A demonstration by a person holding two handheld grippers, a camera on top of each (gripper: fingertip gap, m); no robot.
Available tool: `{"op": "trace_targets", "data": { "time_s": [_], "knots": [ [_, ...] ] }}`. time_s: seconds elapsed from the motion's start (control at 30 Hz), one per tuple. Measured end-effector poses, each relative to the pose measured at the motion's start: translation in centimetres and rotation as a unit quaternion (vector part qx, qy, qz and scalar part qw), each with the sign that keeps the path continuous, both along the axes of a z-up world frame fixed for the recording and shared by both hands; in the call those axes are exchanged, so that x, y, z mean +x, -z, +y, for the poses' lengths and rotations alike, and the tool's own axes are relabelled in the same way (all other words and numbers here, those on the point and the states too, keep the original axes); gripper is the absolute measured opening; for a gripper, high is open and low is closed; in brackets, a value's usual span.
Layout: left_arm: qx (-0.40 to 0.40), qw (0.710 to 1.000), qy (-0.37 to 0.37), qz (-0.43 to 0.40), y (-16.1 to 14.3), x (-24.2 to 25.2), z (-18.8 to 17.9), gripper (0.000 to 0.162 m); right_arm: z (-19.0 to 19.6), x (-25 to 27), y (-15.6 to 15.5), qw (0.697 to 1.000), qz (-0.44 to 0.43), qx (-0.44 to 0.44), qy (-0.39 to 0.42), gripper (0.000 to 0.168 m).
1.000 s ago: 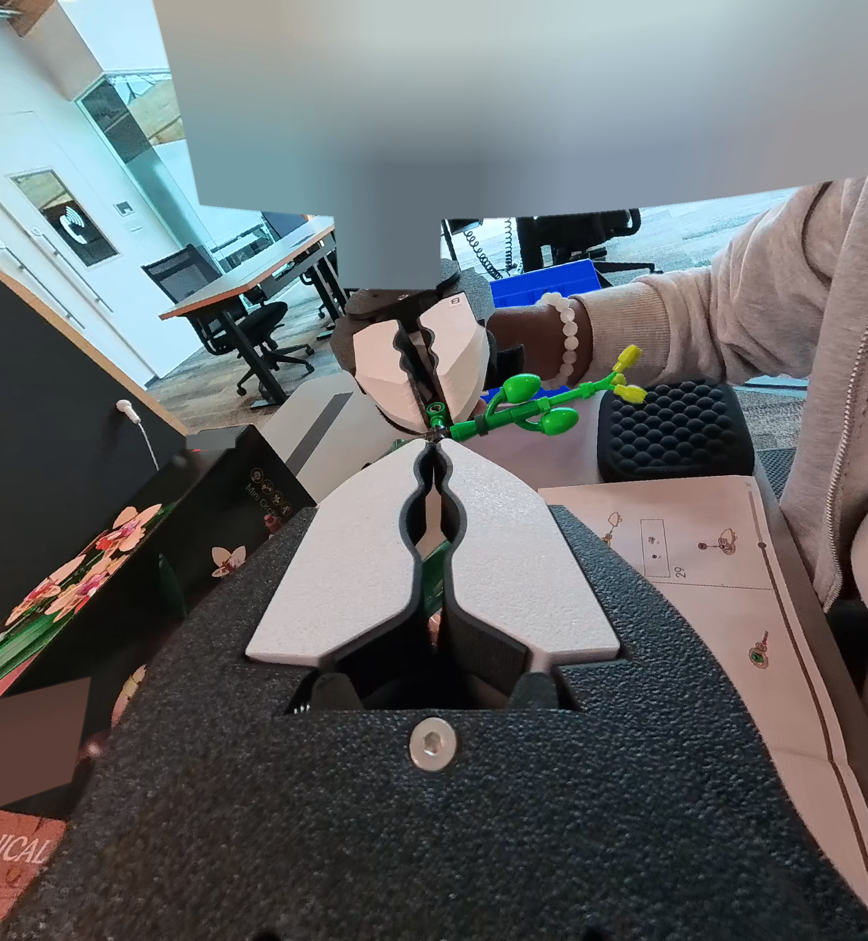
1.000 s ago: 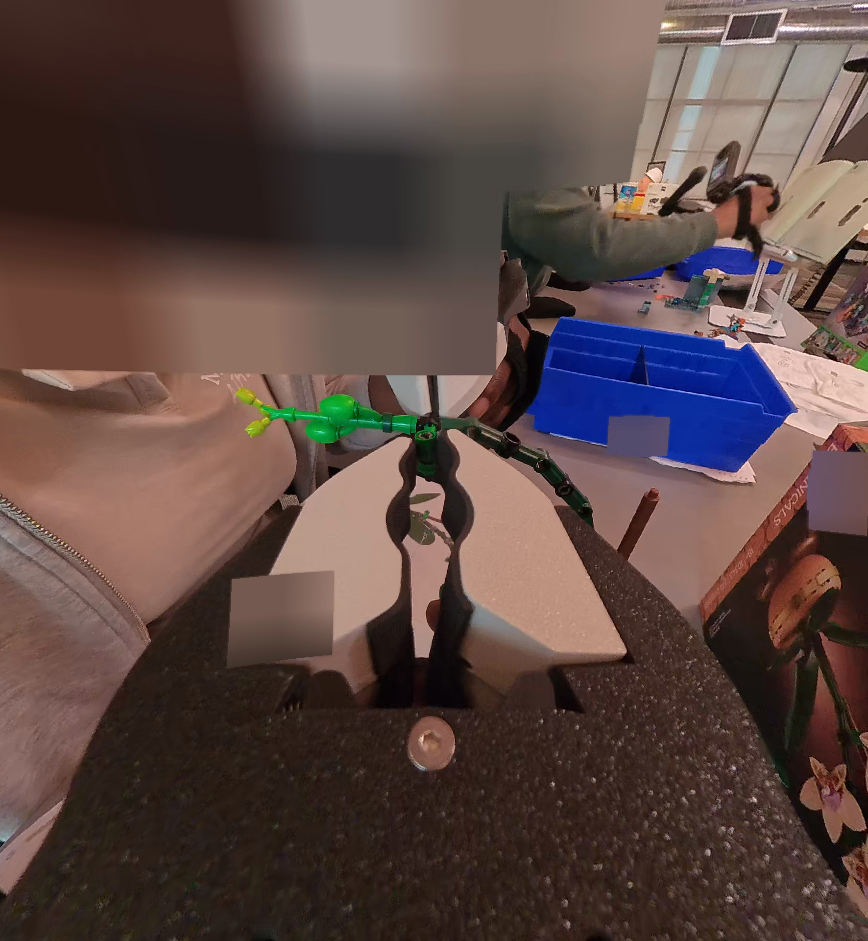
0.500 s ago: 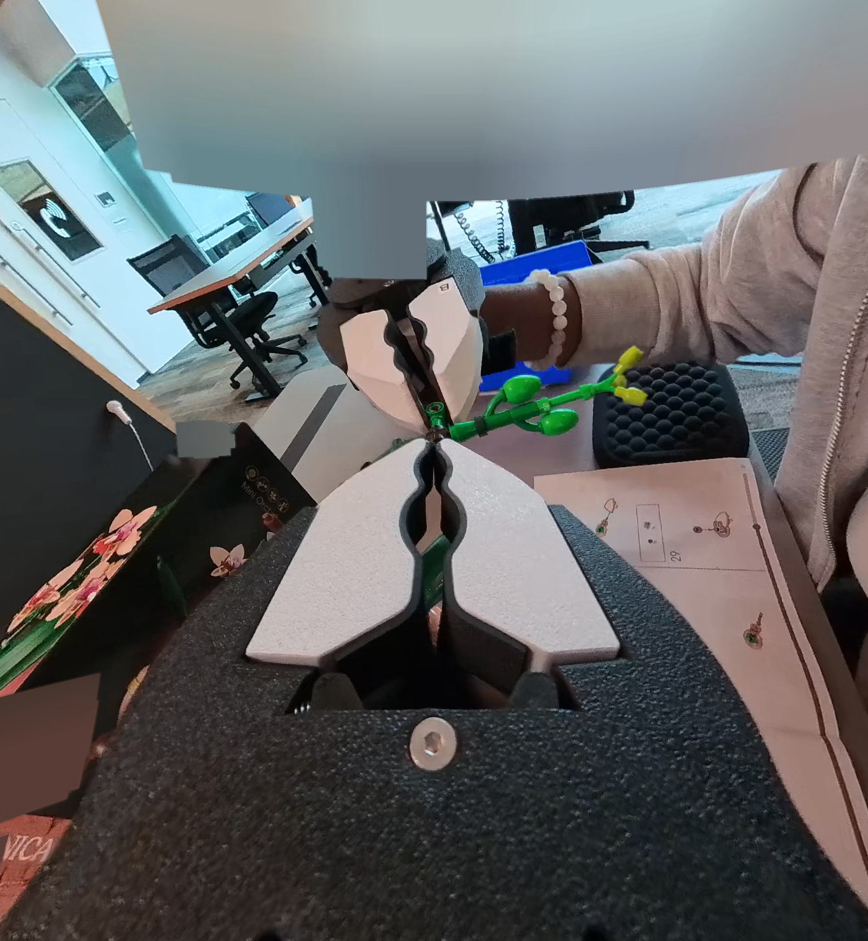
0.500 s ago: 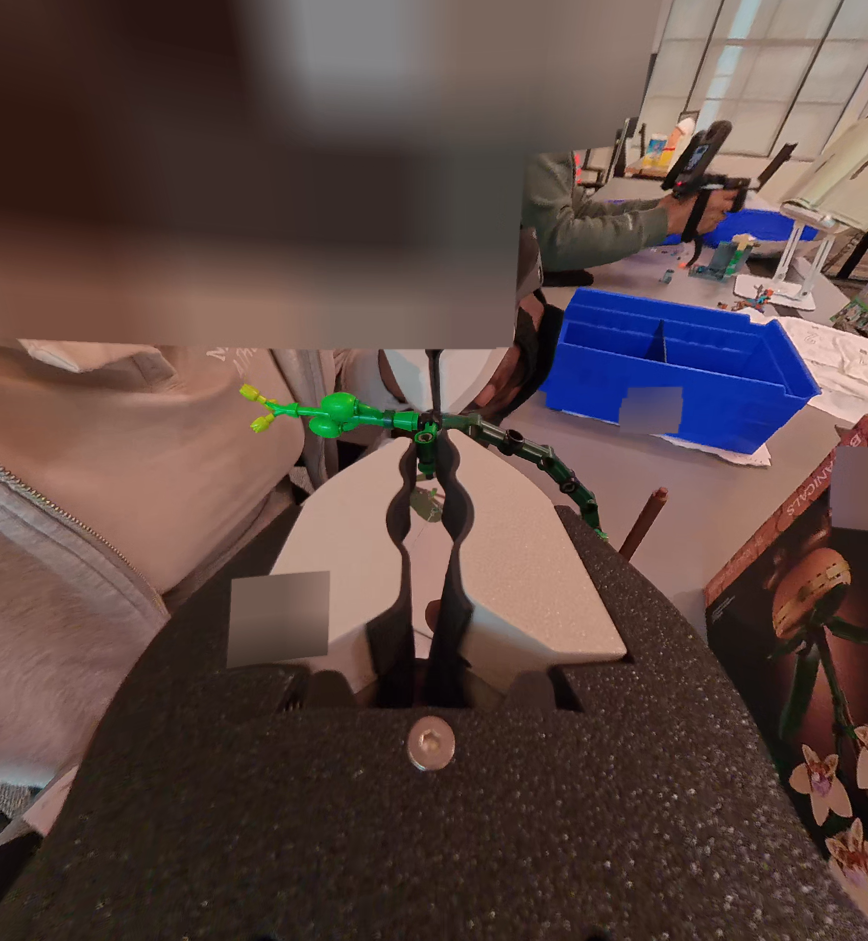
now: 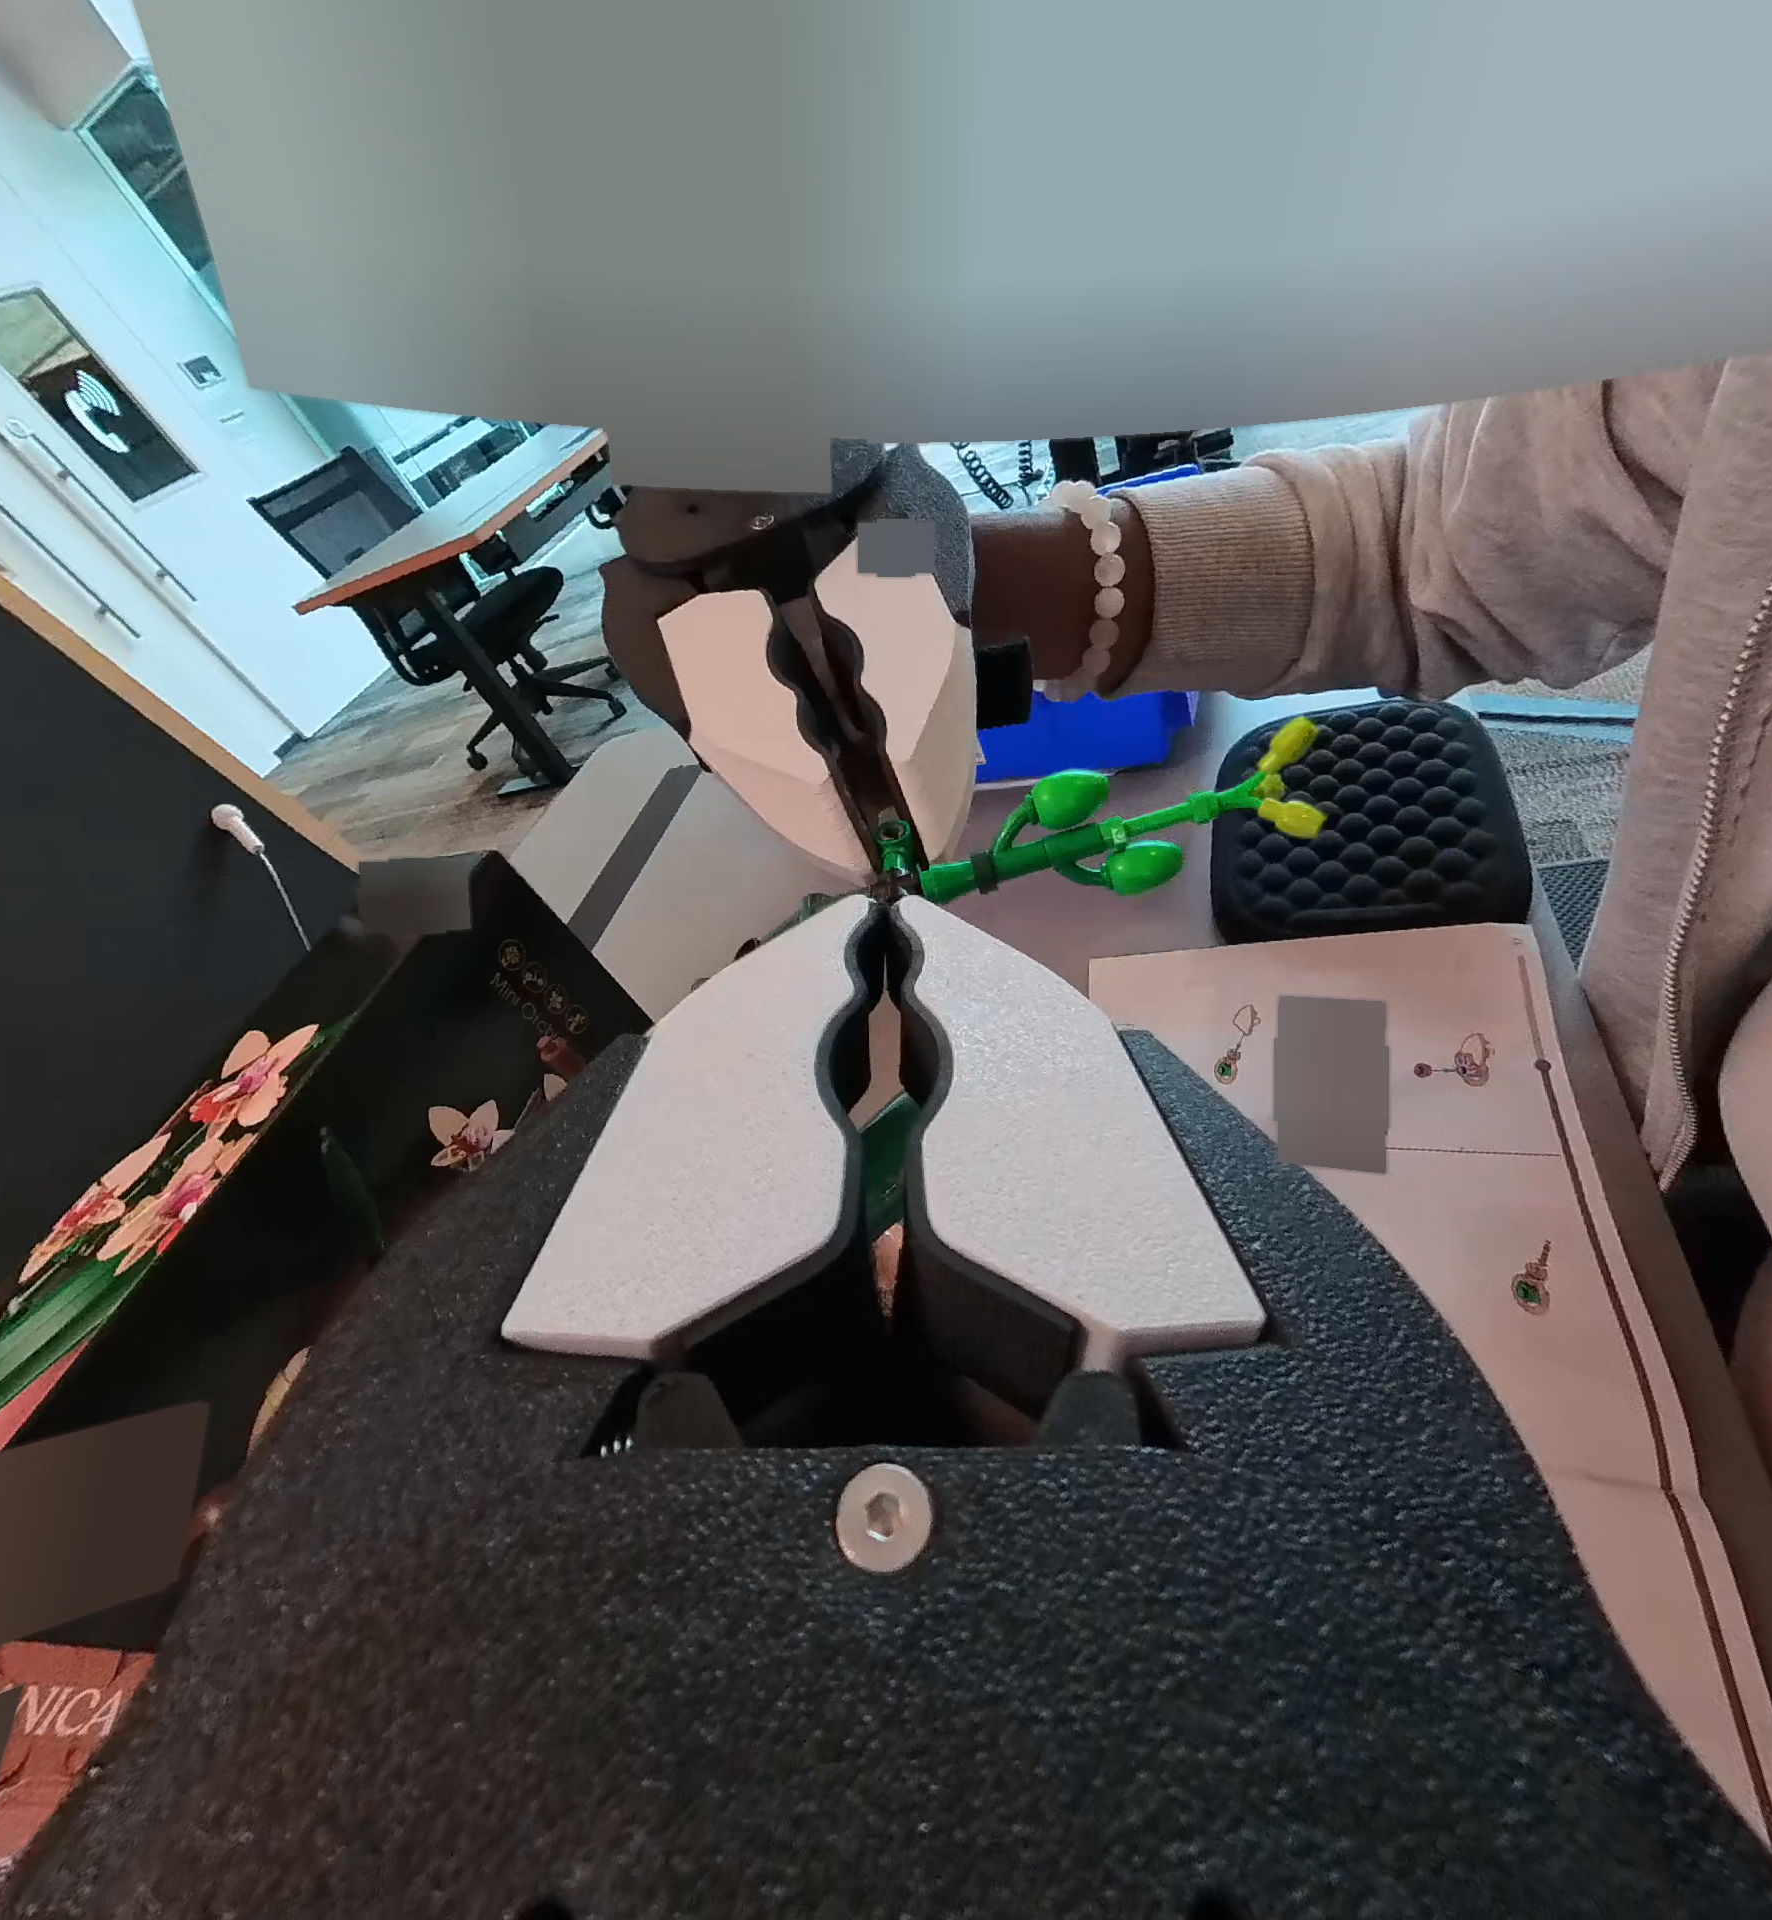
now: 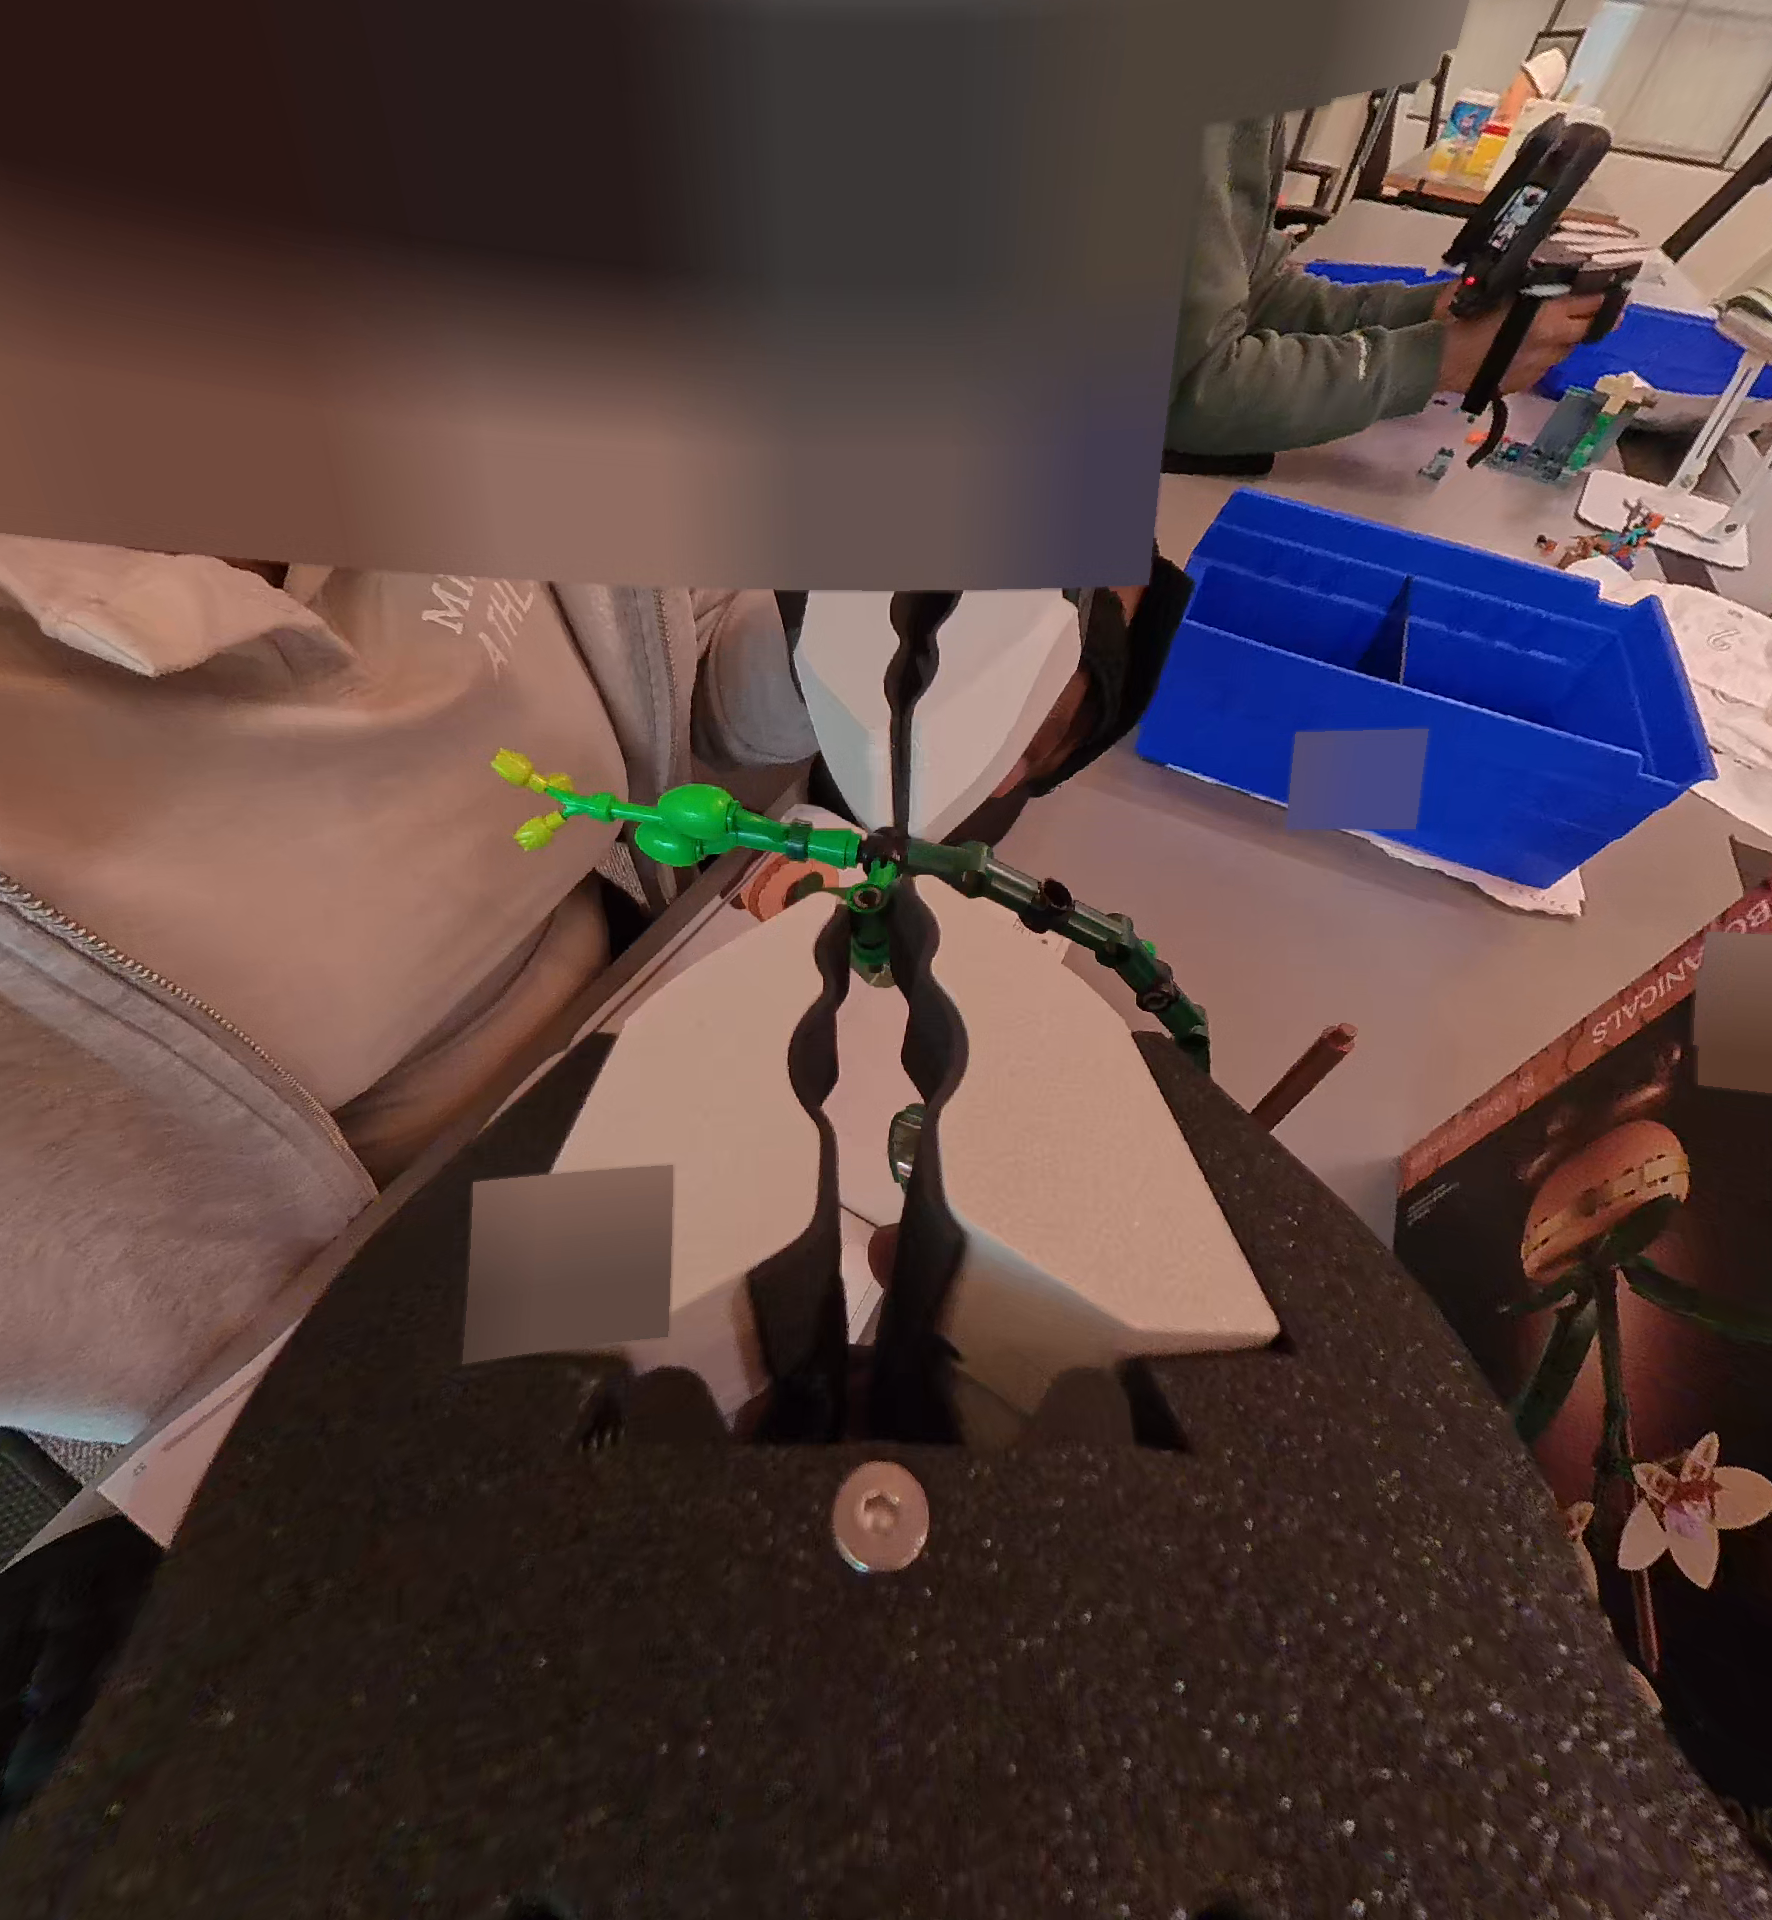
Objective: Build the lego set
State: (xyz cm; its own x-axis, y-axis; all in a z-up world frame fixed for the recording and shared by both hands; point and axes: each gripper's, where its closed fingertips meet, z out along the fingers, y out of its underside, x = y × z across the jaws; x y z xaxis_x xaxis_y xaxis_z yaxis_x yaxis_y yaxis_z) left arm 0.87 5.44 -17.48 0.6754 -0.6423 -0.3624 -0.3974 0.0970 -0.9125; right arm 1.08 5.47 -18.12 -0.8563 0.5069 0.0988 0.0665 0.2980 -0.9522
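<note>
A green lego stem is held in the air between both grippers. Its bright green branch (image 6: 695,821) with buds and yellow tips points left, and its dark green curved part (image 6: 1069,920) runs down to the right. My left gripper (image 5: 887,902) is shut on the stem's joint. My right gripper (image 6: 871,906) faces it tip to tip and is shut on a small bright green connector (image 6: 866,925) at that joint. The branch also shows in the left wrist view (image 5: 1069,842), where the dark part is mostly hidden under my fingers.
An open instruction booklet (image 5: 1464,1195) lies right of the left gripper, with a black cushion (image 5: 1381,821) behind it. The set's box (image 6: 1640,1247) with orchid pictures stands at the right. A blue bin (image 6: 1433,707) and a brown rod (image 6: 1297,1081) are on the grey table. Another person works at the far table (image 6: 1308,343). Less than 4 cm separates the two grippers' tips.
Both grippers have stayed shut at the stem's joint. The pair has tilted slightly, so the background has shifted. The stem keeps the same pose between them.
</note>
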Motion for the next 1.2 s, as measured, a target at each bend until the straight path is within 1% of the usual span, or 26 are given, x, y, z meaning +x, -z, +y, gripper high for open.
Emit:
{"op": "trace_targets", "data": {
  "time_s": [0.23,0.87,1.03,1.2],
  "knots": [
    [-0.005,1.0,0.002,0.012,0.11,0.15,0.03,0.0,0.06,0.11,0.21,1.0,-0.009,0.021,-0.009,0.007],
    [-0.019,0.999,-0.013,0.026,0.51,0.11,0.07,0.0,-0.17,-0.12,0.58,0.999,-0.018,0.046,-0.019,0.007],
    [-0.014,0.999,-0.019,0.043,0.45,0.0,0.14,0.0,-0.1,-0.25,0.52,0.998,-0.023,0.046,-0.02,0.007],
    [-0.015,1.0,-0.018,0.01,0.25,-0.12,0.2,0.0,-0.01,-0.48,0.31,0.999,-0.008,0.032,-0.009,0.007]
  ]
}}
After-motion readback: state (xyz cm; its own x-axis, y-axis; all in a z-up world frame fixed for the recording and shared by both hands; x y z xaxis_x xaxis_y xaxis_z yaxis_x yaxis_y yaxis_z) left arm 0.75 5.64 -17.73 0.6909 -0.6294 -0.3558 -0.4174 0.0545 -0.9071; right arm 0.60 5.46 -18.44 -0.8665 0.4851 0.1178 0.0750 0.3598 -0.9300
